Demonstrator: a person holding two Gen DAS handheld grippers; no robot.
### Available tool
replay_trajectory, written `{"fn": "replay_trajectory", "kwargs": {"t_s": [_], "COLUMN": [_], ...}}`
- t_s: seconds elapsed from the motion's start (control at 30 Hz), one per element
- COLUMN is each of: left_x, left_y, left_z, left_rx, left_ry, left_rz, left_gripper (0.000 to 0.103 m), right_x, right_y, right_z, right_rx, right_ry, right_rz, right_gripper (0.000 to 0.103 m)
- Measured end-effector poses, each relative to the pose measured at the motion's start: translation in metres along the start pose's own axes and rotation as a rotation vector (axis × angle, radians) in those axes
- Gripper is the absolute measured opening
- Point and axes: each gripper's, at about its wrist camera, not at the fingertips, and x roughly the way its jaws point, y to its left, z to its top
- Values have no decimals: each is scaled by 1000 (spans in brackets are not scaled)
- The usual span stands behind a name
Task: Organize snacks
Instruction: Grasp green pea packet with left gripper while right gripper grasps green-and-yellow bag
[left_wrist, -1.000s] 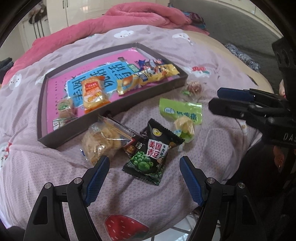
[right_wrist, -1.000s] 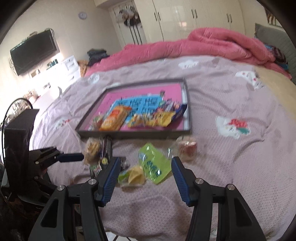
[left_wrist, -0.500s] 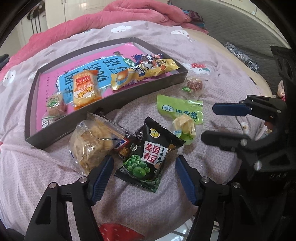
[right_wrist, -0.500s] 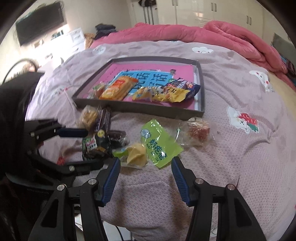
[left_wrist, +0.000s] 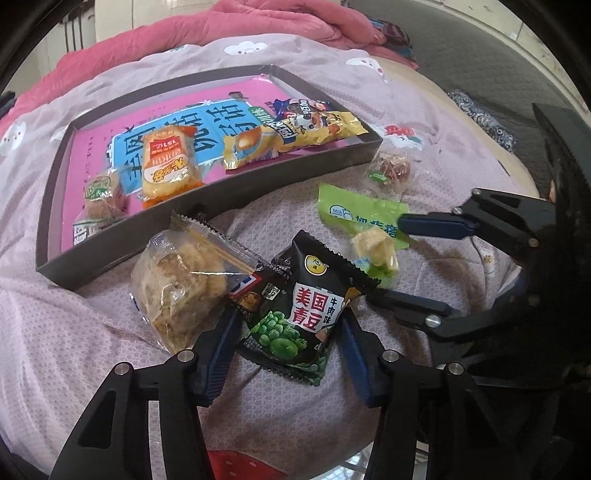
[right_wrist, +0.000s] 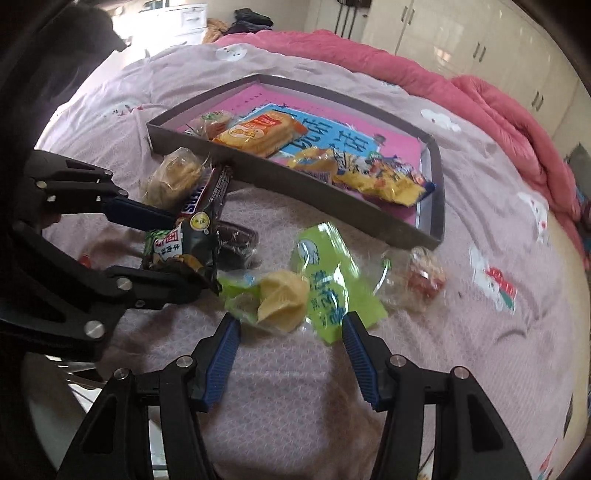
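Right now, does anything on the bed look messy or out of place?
Yes. Several snacks lie loose on the bedspread outside the tray: a green pea packet overlapping a Snickers bar, plus a crumpled green wrapper.

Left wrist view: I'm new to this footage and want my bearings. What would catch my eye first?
The black green-pea packet lies on the lilac bedspread, framed by the open left tool. Behind it sits the grey tray with its bright pink and blue lining, holding an orange packet and a yellow one. To the right, the open right tool straddles a green-wrapped yellow snack.
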Motion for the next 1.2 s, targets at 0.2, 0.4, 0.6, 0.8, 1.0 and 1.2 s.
{"fn": "replay_trajectory", "kwargs": {"t_s": [0.2, 0.4, 0.6, 0.8, 1.0, 1.2], "left_x": [-1, -1, -1, -8, -23, -29], "left_y": [4, 4, 4, 6, 6, 6], "left_z": [-1, -2, -2, -2, -3, -2], "left_rx": [-21, -30, -40, -56, -60, -56], "left_ry": [1, -2, -7, -23, -59, -71], "left_rz": [-14, -16, -16, -32, -41, -39], "left_gripper": [53, 52, 49, 47, 45, 43], "right_x": [12, 18, 3, -13, -28, -38], "right_y": [6, 5, -12, -27, -36, -38], "right_z": [5, 11, 10, 8, 8, 9], "right_rx": [-60, -54, 70, 197, 261, 288], "right_ry": [-35, -54, -88, -144, -191, -228], "right_rz": [-27, -16, 37, 127, 164, 177], "right_gripper": [56, 36, 35, 35, 35, 35]}}
